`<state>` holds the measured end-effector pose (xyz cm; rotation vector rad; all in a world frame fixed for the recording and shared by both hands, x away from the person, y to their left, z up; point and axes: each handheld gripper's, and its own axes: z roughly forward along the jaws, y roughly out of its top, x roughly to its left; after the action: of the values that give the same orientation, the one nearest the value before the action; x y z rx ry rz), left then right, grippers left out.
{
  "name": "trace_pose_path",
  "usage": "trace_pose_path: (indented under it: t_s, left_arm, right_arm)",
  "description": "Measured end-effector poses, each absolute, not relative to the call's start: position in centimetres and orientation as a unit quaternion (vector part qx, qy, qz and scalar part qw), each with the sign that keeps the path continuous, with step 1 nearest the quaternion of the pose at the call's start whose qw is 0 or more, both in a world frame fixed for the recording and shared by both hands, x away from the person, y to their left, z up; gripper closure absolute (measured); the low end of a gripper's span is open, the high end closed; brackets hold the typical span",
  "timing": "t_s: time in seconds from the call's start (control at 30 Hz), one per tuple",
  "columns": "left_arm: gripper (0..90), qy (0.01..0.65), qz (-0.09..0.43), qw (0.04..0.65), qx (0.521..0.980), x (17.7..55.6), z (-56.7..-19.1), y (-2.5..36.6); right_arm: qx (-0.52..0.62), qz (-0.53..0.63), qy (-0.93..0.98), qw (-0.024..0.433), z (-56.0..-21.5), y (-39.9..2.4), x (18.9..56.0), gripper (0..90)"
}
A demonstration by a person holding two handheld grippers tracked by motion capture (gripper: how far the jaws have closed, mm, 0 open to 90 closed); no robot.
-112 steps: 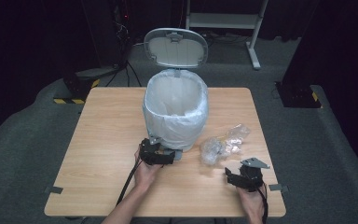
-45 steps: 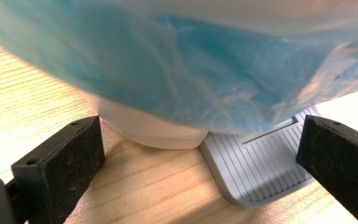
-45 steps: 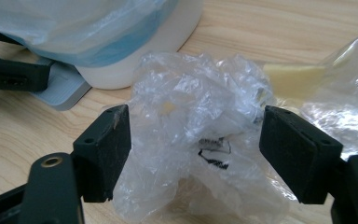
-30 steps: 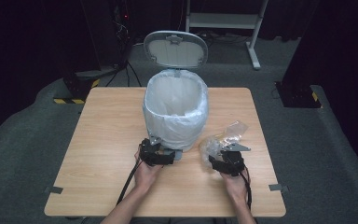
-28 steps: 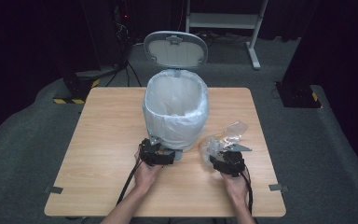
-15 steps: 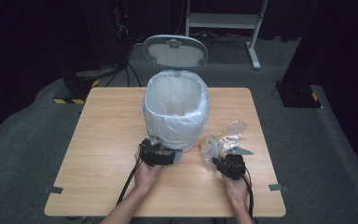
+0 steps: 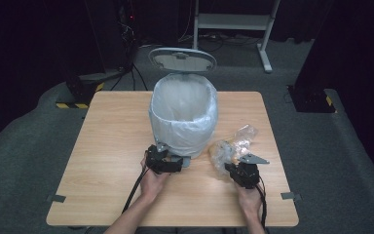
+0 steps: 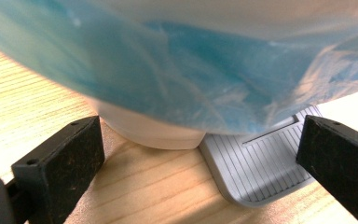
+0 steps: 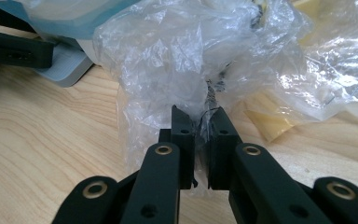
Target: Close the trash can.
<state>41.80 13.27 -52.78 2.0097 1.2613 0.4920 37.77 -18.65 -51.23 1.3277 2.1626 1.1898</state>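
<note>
A grey pedal bin (image 7: 183, 117) lined with a pale bag stands mid-table, its lid (image 7: 182, 59) raised. My left gripper (image 7: 168, 162) rests at the bin's foot. In the left gripper view its jaws (image 8: 200, 137) stand wide open on either side of the bin's base and the ribbed grey pedal (image 8: 256, 163). To the right lies a crumpled clear plastic bag (image 7: 233, 144). My right gripper (image 7: 233, 166) has just been closing, and its jaws (image 9: 200, 116) now pinch a fold of that plastic bag (image 9: 168, 60).
The wooden table (image 7: 112, 126) has bare room at left and along the front edge. Cables trail from both grippers toward the person. Beyond the table are dark floor, a white stand (image 7: 233, 22) and black equipment.
My right gripper moved from the front right corner up to the plastic bag, and its jaws closed on a fold of it. The left gripper stayed at the bin's pedal.
</note>
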Motion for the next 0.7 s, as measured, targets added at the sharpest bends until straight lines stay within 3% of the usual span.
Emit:
trace_pose_path:
  t_s: [0.7]
  left_arm:
    - [1.1, 0.484, 0.194, 0.348, 0.779, 41.7, -52.7, 13.3]
  right_arm:
    - [0.448, 0.459, 0.747, 0.172, -48.6, -19.3, 36.8, 84.8]
